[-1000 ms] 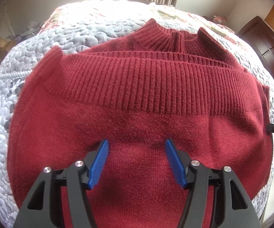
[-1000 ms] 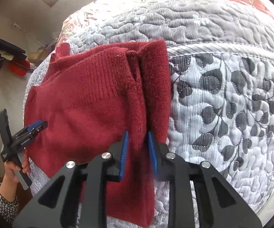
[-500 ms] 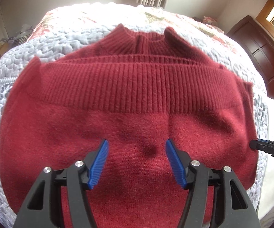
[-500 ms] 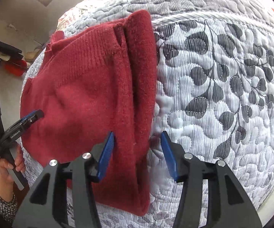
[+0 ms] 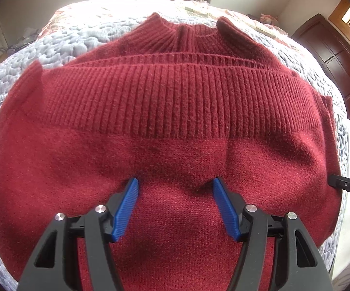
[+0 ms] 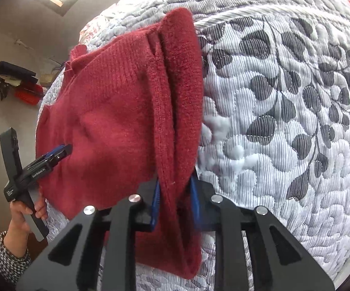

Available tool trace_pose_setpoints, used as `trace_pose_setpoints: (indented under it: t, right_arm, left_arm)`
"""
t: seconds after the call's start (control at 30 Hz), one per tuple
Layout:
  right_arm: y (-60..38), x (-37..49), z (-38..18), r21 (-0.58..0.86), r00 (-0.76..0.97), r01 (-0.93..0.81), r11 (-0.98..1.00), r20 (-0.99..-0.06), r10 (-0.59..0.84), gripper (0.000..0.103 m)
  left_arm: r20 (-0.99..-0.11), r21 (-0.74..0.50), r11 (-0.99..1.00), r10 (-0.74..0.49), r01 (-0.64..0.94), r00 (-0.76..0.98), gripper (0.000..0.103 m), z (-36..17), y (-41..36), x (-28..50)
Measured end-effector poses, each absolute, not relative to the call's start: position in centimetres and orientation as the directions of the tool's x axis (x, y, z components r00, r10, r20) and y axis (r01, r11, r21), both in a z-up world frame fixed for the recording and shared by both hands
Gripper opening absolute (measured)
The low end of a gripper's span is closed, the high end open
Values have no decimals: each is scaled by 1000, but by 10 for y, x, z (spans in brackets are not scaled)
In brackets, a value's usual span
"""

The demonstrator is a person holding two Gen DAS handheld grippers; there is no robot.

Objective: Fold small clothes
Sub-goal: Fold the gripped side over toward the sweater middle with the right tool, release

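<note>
Right gripper (image 6: 175, 201) pinches sweater (image 6: 107, 121) edge fold running 12–6. Left gripper (image 5: 175, 208) spread over the sweater; we judge right nearer.

There is one red sweater (image 5: 175, 111), right in front of the left gripper (image 5: 173, 208). There is one quilt (image 6: 284, 121) under it. There are two grippers: the left one and the right gripper (image 6: 175, 201). Each has two blue pads (image 5: 126, 208).

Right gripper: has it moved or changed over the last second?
Yes. The right gripper opened half a second ago and has shut again on the sweater's folded edge, beside the quilt.
</note>
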State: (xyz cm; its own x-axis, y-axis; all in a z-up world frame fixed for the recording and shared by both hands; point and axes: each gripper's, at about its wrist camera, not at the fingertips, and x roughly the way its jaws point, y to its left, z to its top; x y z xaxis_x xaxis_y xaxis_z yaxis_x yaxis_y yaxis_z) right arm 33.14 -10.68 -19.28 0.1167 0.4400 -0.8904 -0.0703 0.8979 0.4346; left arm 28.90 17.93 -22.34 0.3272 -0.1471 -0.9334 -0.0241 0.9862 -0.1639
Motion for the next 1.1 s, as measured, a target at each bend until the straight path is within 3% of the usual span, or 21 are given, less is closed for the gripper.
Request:
trace_pose_setpoints:
  t: [0.37,0.53,0.83,1.1]
  right_arm:
    - [-110,338,-204,457,98,11,889,-885,454,21]
    - [-102,340,-173,461,113,23,887,-883,456,21]
    - [-14,342,-93,517,143,-164,840,-830,539,20]
    - [80,349,-98,516,66,-284,808,-830,554,20]
  left_arm:
    - [-931,-169,986,-158,-5,329,66,-227,180,293]
    - [-928,-169,986,-155,-11,340,65,-198,196,295]
    - [-911,-229,964,-163,-136,379,66,-176,273,271]
    - [-900,-255,952,-170,-168,402,66,-176,307,250]
